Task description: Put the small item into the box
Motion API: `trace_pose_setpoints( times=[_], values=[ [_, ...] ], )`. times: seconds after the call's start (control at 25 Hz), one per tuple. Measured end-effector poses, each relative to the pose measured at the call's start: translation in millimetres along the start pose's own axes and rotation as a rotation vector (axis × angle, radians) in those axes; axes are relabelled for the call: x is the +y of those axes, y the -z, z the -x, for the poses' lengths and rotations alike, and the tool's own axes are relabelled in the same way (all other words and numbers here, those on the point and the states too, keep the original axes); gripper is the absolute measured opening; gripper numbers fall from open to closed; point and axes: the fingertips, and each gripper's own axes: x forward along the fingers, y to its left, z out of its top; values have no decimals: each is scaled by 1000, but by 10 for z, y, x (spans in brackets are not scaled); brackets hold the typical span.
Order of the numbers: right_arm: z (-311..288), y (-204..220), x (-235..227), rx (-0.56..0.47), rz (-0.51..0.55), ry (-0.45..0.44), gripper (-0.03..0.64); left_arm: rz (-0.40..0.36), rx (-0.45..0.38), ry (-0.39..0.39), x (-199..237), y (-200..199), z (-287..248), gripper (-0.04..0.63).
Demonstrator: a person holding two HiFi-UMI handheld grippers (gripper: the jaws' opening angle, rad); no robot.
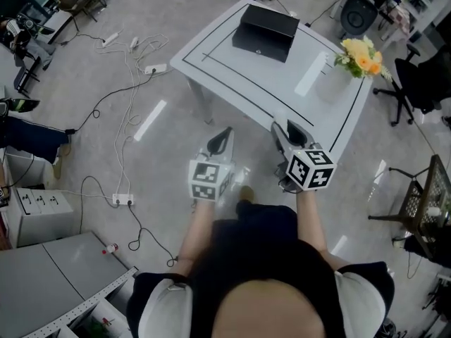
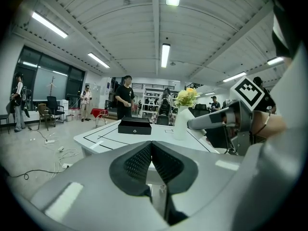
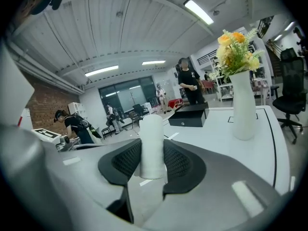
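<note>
We pinch a white cylinder (image 3: 152, 146) between the right gripper's (image 1: 283, 131) fingers (image 3: 182, 163), by the table's (image 1: 282, 83) near edge. The left gripper's (image 1: 223, 136) fingers (image 2: 138, 161) are pressed together, empty. The box (image 1: 266, 32) sits on the table's far side.

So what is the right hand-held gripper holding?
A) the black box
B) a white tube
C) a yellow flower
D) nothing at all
B: in the right gripper view a white tube stands squeezed between the pads of the right hand-held gripper, while the black box and the flowers sit on the table.
</note>
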Motion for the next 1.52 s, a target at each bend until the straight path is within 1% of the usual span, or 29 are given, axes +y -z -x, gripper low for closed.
trace_pose_setpoints(
  times=[0.08, 0.2, 0.32, 0.48, 0.68, 0.84, 1.08, 1.24, 1.52],
  values=[
    [-60, -56, -34, 2, 9, -11, 143, 18, -14, -4, 41, -34, -63, 8],
    [-134, -128, -122, -24, 16, 13, 143, 48, -42, -28, 164, -61, -189, 8],
    [-191, -151, -163, -26, 28, 18, 143, 56, -45, -52, 238, -71, -264, 8],
    [-243, -220, -230, -34, 29, 6, 143, 45, -49, -63, 237, -101, -365, 8],
    [-279, -194, -305, -21, 23, 3, 143, 38, -43, -67, 232, -108, -438, 8],
    [-255, -196, -319, -27, 22, 4, 143, 35, -41, -75, 230, -114, -420, 8],
    [-211, -150, -373, -8, 27, 14, 143, 41, -41, -78, 178, -120, -410, 8],
    [-184, -133, -400, -6, 23, 12, 143, 41, -30, -91, 172, -71, -406, 8],
    [-244, -240, -417, -15, 30, 1, 143, 29, -10, -87, 222, -114, -494, 8]
  ],
)
